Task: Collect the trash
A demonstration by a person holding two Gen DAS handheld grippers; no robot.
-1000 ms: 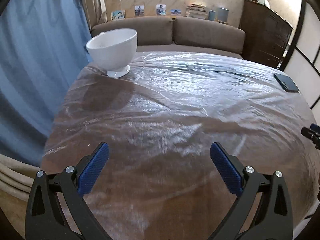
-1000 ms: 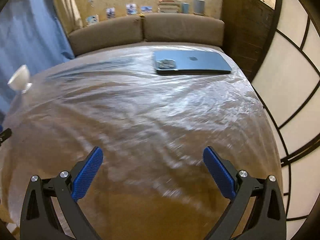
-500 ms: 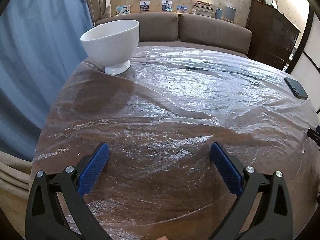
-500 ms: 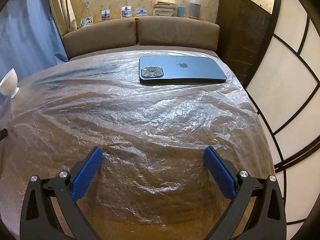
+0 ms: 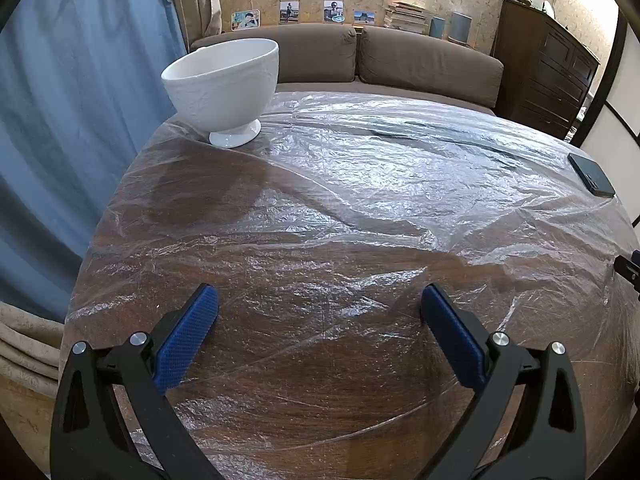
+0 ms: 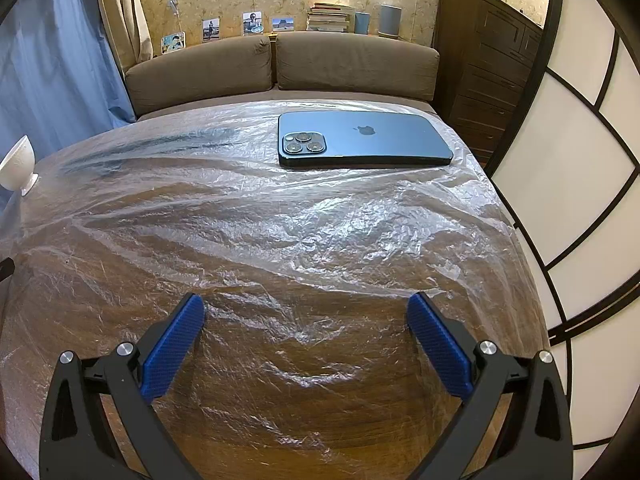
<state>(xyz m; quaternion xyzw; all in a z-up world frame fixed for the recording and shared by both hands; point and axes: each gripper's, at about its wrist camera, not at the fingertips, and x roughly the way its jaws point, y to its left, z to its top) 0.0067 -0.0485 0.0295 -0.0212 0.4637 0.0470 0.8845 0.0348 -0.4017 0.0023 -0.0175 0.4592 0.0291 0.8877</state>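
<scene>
I had both tools low over the near edge of the round dark wooden table (image 5: 304,412). The left gripper (image 5: 319,312) had its blue-padded fingers (image 5: 188,336) spread wide with nothing between them, and the right gripper (image 6: 306,318) was spread just the same, also empty. Beneath both lay the thin, crinkled, transparent plastic sheet (image 5: 380,184), draped over almost the whole tabletop and wrinkled into ridges across the middle; in the right wrist view (image 6: 320,220) it ran out to the table's right edge.

Two things sat on that sheet and pinned it. From the left wrist I saw a white footed ceramic bowl (image 5: 224,88) standing upright at the far left edge of the table, its foot pressing on the plastic. From the right wrist I saw a dark blue smartphone (image 6: 362,138) lying face down at the far side, camera cluster toward the left; the same phone showed small at the far right in the left view (image 5: 591,174), and the bowl showed small at the left edge of the right view (image 6: 18,164). Both were well apart from my fingers.

Beyond the table stood a brown upholstered sofa (image 6: 280,66) with small photographs and stacked books on the ledge behind it. A blue curtain (image 5: 60,120) hung at the left, and a dark wooden chest of drawers (image 6: 488,60) stood at the right.
</scene>
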